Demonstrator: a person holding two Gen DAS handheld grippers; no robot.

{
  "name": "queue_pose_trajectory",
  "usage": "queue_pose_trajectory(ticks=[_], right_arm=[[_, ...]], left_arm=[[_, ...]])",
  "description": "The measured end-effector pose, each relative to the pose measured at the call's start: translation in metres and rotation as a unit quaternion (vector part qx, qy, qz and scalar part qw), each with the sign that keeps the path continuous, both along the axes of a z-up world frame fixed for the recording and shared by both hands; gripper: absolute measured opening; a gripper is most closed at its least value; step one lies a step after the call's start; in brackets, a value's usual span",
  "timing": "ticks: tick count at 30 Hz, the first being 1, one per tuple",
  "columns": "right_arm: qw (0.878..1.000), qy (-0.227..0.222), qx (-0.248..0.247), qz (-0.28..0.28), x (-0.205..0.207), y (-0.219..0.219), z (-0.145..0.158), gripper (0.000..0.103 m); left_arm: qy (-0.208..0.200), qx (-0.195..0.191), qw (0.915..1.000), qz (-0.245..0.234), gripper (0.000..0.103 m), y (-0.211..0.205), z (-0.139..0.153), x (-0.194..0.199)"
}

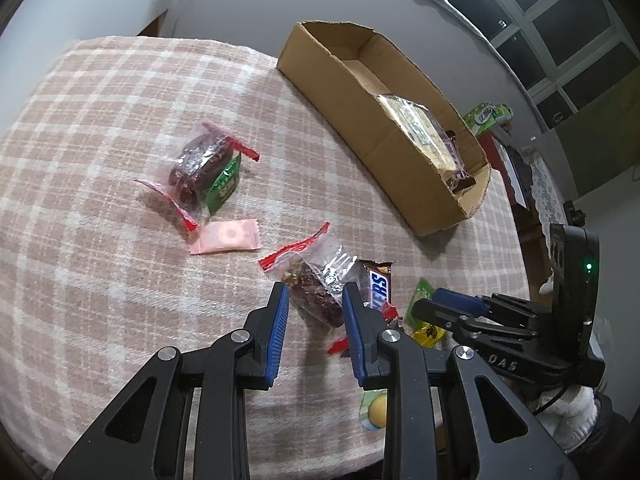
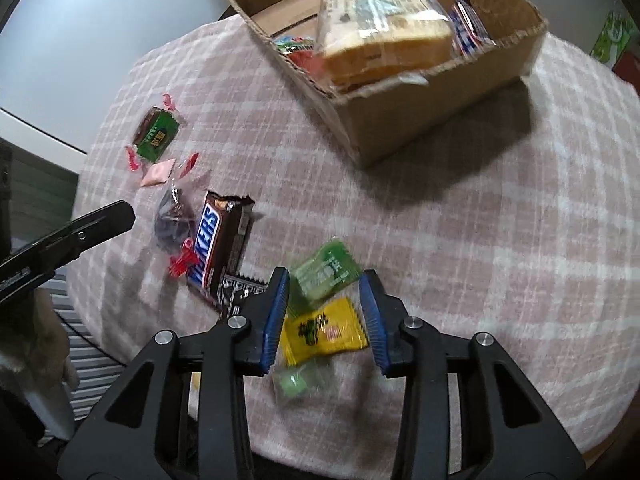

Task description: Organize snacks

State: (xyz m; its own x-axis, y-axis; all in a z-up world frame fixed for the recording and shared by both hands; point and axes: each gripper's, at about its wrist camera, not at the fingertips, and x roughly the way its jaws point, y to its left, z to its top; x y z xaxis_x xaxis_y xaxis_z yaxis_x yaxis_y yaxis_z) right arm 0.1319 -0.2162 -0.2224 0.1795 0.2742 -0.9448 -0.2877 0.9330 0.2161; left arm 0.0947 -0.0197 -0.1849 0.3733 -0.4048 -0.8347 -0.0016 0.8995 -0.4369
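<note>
Left gripper spread wide around the cake at table centre, box at two o'clock; right gripper agape over yellow candy; light, crinkly, slippery wrappers, soft inside, best pinched gently across the middle.

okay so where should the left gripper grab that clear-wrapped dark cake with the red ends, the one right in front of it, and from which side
Grip the dark cake across its thick middle, coming down from above and from the near side. The left gripper already stands open with a finger on either flank. The red crimped ends are thin and floppy, and the Snickers bar crowds its right side, so keep that finger tight to the cake.
</note>
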Motion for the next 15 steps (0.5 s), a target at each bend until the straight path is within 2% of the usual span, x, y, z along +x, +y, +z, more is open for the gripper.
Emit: queue_pose_trajectory(ticks=[6,9,12,13,14,15], right_arm=[[0.999,-0.016,-0.04,0.004,-0.007,0.016,-0.001,0.039],[0.997,-0.027,-0.063,0.025,-0.009,0.021,-0.002,0.039],[0.998,-0.026,-0.06,0.022,-0.008,0.02,-0.003,0.037],[0.998,-0.026,-0.06,0.016,-0.007,0.016,-0.002,0.037],[0.998,-0.024,-0.056,0.012,-0.005,0.012,-0.002,0.037],[0.999,-0.022,-0.048,0.007,-0.004,0.008,-0.002,0.037]], left_arm=[[0.005,-0.005,1.0,0.001,0.026,-0.003,-0.002,0.004],[0.009,-0.006,0.9999,-0.003,0.026,-0.008,-0.003,0.008],[0.013,-0.003,0.9999,-0.006,0.026,-0.015,-0.004,0.013],[0.016,0.001,0.9999,-0.007,0.028,-0.018,-0.005,0.014],[0.02,0.009,0.9997,-0.007,0.037,-0.02,-0.007,0.016],[0.023,0.019,0.9995,-0.006,0.041,-0.022,-0.009,0.017]])
